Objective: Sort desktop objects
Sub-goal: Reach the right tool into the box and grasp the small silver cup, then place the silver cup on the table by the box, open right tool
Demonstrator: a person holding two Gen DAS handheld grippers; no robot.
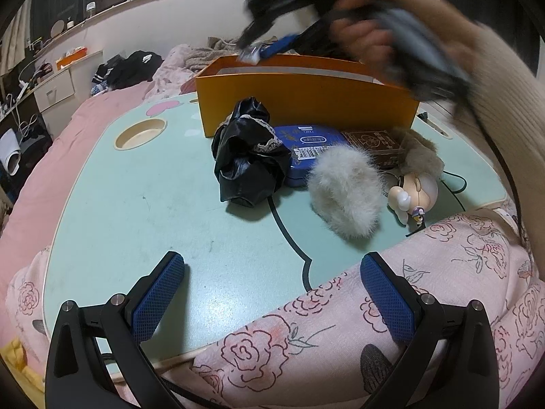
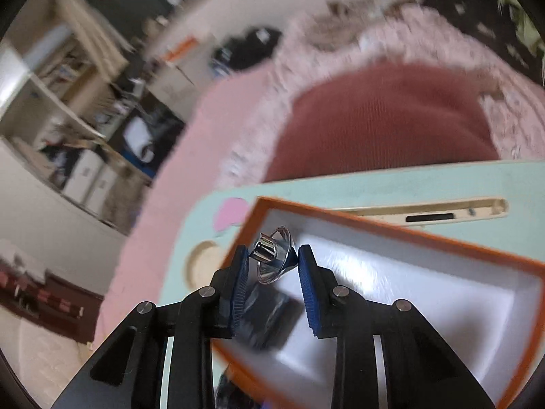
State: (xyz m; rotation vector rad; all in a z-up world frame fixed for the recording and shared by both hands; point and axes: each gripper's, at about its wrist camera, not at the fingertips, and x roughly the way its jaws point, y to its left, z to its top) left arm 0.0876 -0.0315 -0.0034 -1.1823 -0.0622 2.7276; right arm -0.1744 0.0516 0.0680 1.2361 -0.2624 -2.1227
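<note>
Left wrist view: the left gripper hangs over the near edge of the mint-green tabletop, its blue-padded fingers spread wide with nothing between them. A floral pink cloth covers the corner under the right-hand finger. At twelve o'clock from the fingers lie a crumpled black fabric bundle, a blue tin just behind it, and a white fluffy piece touching the tin's near corner. A brown carton sits at one o'clock with a small figurine in front of it. The orange box stands open at the far edge. Above its rim, at one o'clock, the blurred right gripper carries a small shiny piece, with a hand in a beige sleeve behind it.

Right wrist view: the right gripper hovers over the orange box, whose inside is white. Its fingers are clenched on a shiny metal object with a flared, cone-like rim, held at the tips above the box's left end. A blurred dark thing lies lower down between the fingers; what it is cannot be told. The tabletop shows behind the box at twelve o'clock.
</note>
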